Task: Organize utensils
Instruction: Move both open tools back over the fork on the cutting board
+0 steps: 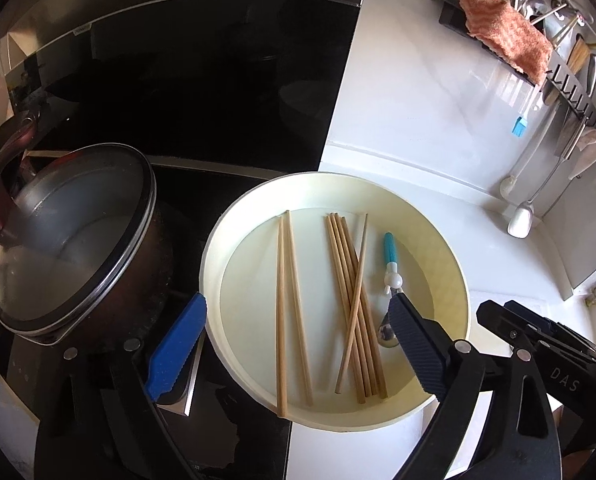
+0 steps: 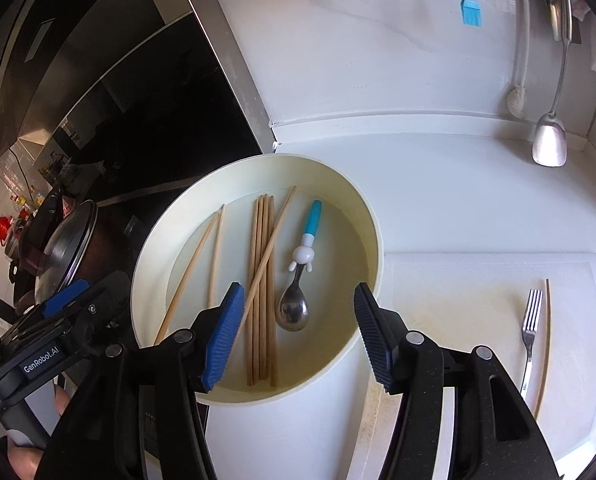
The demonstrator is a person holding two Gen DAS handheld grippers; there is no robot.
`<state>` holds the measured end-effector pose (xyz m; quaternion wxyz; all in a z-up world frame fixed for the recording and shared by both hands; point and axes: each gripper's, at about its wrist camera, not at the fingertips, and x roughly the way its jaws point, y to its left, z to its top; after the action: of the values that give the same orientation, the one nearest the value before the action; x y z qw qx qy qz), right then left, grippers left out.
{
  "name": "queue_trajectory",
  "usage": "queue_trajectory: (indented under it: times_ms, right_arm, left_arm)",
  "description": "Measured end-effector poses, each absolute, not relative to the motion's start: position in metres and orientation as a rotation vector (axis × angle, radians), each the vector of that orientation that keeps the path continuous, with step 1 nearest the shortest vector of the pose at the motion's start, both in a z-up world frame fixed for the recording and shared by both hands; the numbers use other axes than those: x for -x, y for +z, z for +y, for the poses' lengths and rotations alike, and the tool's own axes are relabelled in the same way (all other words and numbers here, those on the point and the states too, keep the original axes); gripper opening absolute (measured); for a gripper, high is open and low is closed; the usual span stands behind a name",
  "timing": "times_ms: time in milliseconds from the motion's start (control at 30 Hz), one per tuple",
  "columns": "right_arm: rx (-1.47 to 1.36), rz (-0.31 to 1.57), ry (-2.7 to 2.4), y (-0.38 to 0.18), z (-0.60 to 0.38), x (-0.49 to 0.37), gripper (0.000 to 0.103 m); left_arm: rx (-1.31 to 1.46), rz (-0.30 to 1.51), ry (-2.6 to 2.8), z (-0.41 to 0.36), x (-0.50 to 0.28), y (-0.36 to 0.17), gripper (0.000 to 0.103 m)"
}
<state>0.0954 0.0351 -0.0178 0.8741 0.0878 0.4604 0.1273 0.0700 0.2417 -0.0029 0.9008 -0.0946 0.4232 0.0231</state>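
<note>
My left hand-held gripper and right hand-held gripper both hang open and empty above the cream bowl on the white bench, where wooden chopsticks lie beside a blue-handled spoon.

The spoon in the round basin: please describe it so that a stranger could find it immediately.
Look in the cream round basin on the white counter, to the right of the wooden chopsticks. The spoon is the only metal piece there, with a blue and white figure-shaped handle.
</note>
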Motion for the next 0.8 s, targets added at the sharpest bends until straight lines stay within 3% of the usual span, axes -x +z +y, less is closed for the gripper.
queue_trajectory:
  times_ms: [400,800]
  right_arm:
    - [-0.279,0.949,0.133,-0.024,-0.032,-0.049,0.055]
    - [-0.339,0.946,-0.064,-0.037,-0.144,0.011,0.055]
  left_arm:
    - [0.13,0.879,-0.087,0.186,-0.042,-0.011,0.092]
    - [0.067,0.886,-0.242,0.071,-0.034,-0.011,0.097]
